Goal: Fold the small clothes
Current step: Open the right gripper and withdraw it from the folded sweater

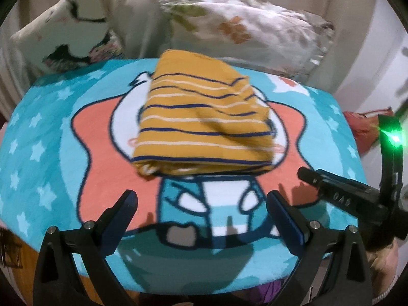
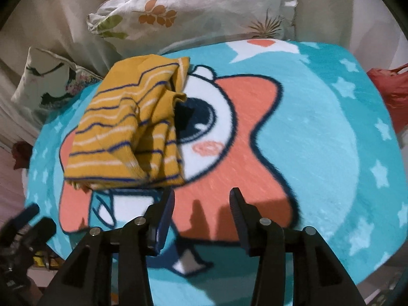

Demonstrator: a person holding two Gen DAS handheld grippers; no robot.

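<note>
Faintly, right gripper (image 1: 339,193) lettering (unreadable).

A: Warm, dimmish indoor light in both wrist views, colours on the cartoon blanket (image 1: 51,132) still vivid.

B: Heavy motion smear though. The floral pillow (image 1: 244,33) in the left view is streaked sideways, and the striped yellow garment (image 2: 122,132) goes soft at its edges.

A: Fisheye bending everywhere, black corners round each frame.

B: There's a green lamp (image 1: 394,137) flaring at the right edge, bleeding glare.

A: Shadows of gripper fingers fall forward on the blanket, so light comes from behind the cameras.

B: A dark shadow pools beside the garment's fold.
</note>
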